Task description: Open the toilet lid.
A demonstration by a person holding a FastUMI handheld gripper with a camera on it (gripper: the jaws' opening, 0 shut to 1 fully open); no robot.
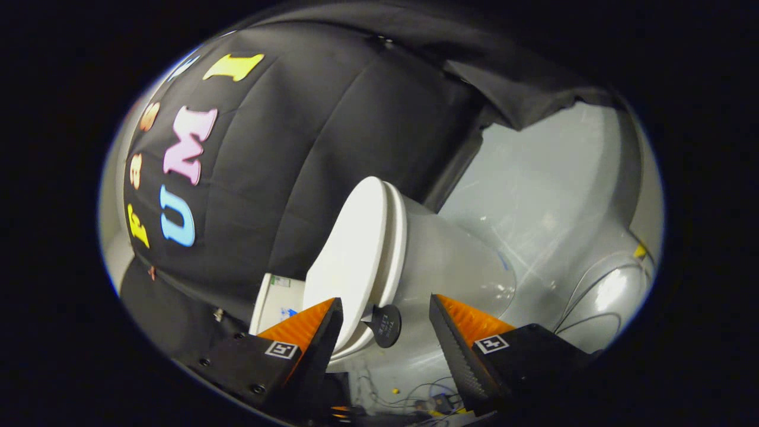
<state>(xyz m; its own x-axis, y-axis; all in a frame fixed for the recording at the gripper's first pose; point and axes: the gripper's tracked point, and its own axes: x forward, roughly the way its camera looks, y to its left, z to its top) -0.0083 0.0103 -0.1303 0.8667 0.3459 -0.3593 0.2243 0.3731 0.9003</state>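
Tongs (385,320): wide open, holding nothing.
Black tab (385,325): sticks out from the lid's edge, between the fingers.
Toilet lid (350,261): white, closed on the toilet (450,267), just ahead.
Floor (533,196): grey, beyond the toilet.

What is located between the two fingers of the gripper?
In the gripper view, a small black round handle on the toilet lid sits between the open hand-held gripper's fingers.

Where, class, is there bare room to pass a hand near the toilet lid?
Free: the grey floor beside the toilet bowl, up to the black cloth. Crowded: the open tongs flank the lid and its black round handle; cables clutter the floor beneath.
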